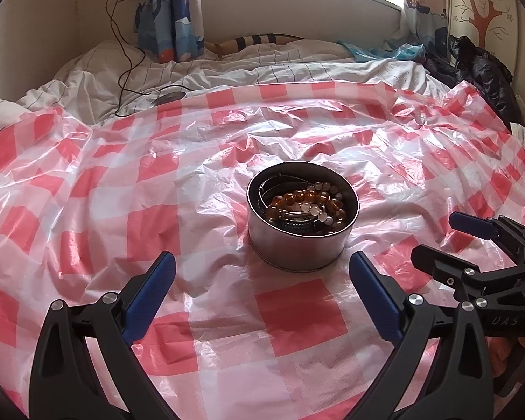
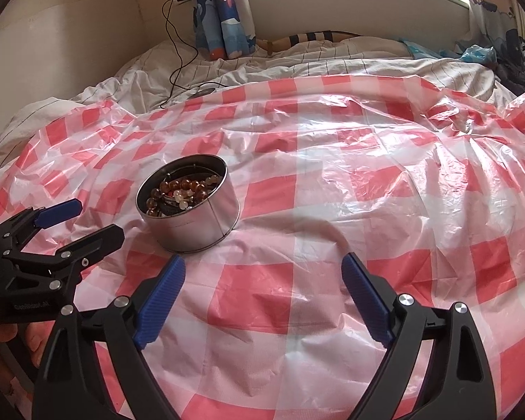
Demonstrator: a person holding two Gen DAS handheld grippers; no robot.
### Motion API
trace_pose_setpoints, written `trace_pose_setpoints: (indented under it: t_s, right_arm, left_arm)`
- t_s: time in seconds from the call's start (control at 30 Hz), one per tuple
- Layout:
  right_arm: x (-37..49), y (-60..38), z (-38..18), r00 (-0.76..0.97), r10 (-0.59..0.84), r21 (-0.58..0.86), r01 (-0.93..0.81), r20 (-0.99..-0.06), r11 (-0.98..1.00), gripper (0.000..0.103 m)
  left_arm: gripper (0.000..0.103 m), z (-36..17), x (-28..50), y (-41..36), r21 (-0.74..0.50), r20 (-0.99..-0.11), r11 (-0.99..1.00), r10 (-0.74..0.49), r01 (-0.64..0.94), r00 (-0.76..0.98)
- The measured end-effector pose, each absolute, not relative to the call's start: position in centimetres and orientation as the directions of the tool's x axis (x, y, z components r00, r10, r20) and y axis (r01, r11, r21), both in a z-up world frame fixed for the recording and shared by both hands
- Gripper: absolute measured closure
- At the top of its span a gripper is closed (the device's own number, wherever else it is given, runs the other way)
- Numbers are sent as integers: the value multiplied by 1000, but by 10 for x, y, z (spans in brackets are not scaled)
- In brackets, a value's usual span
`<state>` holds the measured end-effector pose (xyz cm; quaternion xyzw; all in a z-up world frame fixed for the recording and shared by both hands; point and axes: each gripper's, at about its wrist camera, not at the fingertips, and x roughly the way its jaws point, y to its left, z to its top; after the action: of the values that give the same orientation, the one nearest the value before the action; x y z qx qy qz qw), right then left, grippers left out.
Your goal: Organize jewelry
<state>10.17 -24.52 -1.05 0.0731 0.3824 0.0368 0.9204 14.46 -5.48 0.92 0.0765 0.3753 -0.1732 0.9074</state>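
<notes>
Jewelry tin (image 1: 299, 241) sits just beyond both grippers' spread, empty fingers (image 1: 150, 294)

My left claw (image 1: 262, 273) and right claw (image 2: 262, 276) look alike: black angular plastic arms, ribbed blue pads (image 1: 150, 297) inside each finger, silver round screws (image 1: 109, 296) at the pivots, and faint lettering on the housings.

Red-and-white checks all over the plastic sheet (image 1: 157, 210) under me. Silver tin (image 1: 297, 248) with a dark inside, amber-brown beads (image 1: 308, 197) and pale milky ones (image 1: 316, 211) in it. My left claw (image 1: 262, 294) and right claw (image 2: 262, 290): black arms, blue pads. White bedding (image 1: 227, 70) with thin dark lines.
</notes>
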Motion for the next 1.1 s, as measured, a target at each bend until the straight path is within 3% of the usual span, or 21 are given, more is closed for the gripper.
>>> trace_pose_setpoints:
  t_s: [1.1]
  right_arm:
    - [98, -240, -21, 688, 92, 114, -13, -720, 993, 10]
  left_arm:
    - [8, 8, 150, -46, -13, -720, 952, -221, 305, 658]
